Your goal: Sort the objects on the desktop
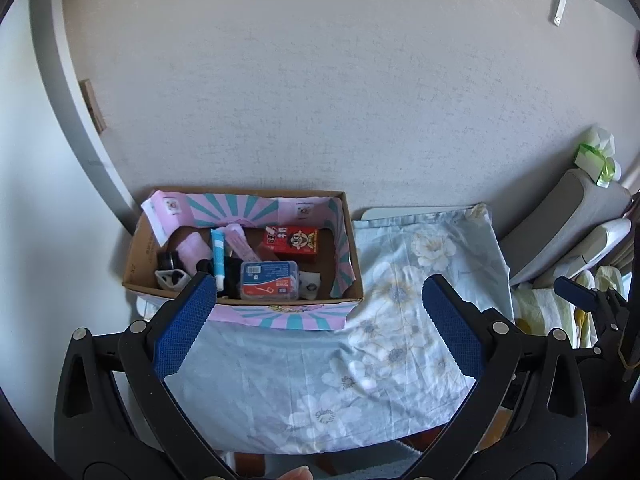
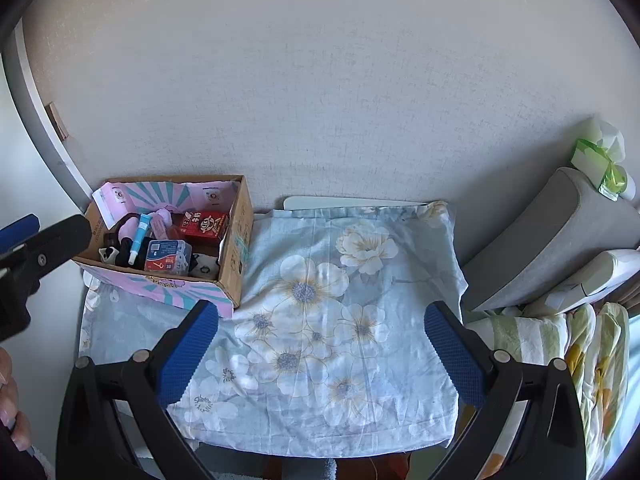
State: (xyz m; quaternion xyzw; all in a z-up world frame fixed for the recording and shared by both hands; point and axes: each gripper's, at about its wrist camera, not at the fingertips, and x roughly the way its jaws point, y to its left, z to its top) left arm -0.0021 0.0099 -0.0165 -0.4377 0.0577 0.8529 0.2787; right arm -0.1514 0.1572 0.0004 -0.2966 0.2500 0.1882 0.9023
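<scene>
Blue pads, both pairs wide apart, nothing held: left gripper (image 1: 316, 320) hangs low centre over the cloth (image 1: 304, 384), right gripper (image 2: 320, 348) likewise. Beyond them the cloth shows bare. The box (image 1: 152, 248) sits centre left in the left view, upper left in the right, holding a red carton (image 1: 294, 243), blue tube (image 1: 218, 254) and clear case (image 1: 269, 280). We judge the sorting about done; if anything is left, we lower it inside the walls before letting go.

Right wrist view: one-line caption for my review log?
Open right gripper hovers over floral cloth; cardboard box at left holds the sorted items.
</scene>
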